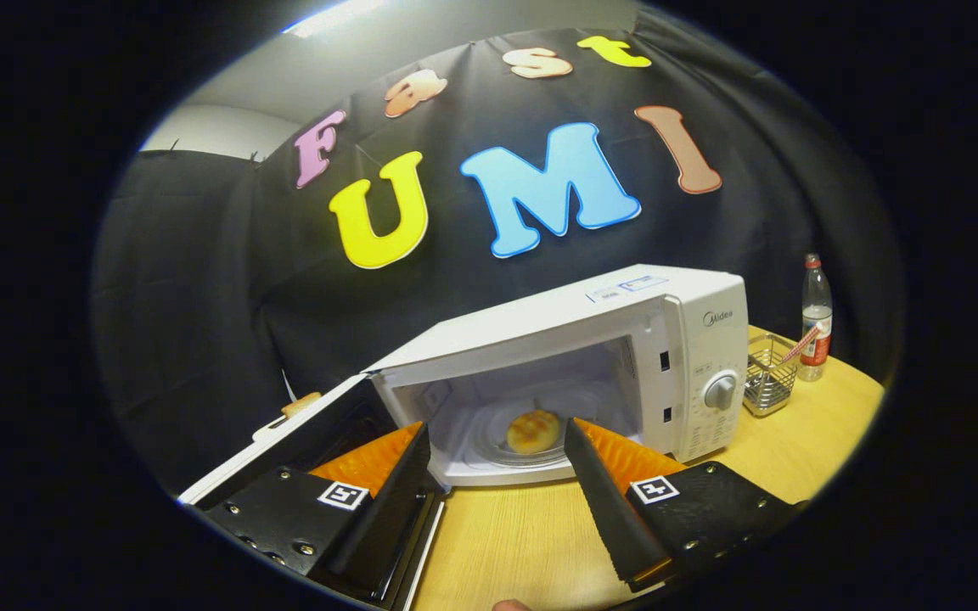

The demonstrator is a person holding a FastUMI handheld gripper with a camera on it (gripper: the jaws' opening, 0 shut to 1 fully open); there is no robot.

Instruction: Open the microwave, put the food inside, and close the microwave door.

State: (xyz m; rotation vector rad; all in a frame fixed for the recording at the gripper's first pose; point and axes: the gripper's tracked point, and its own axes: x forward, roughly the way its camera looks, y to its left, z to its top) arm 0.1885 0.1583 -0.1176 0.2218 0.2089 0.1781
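Microwave (625, 339) stands open on wooden table (523, 535), tool (497, 437) spread empty.

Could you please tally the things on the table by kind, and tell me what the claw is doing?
Microwave, door open: 1
Bun on the glass turntable inside: 1
Wire basket: 1
Bottle beyond the basket: 1
Total: 4
The claw is open and empty, its fingers just ahead of the microwave's opening.
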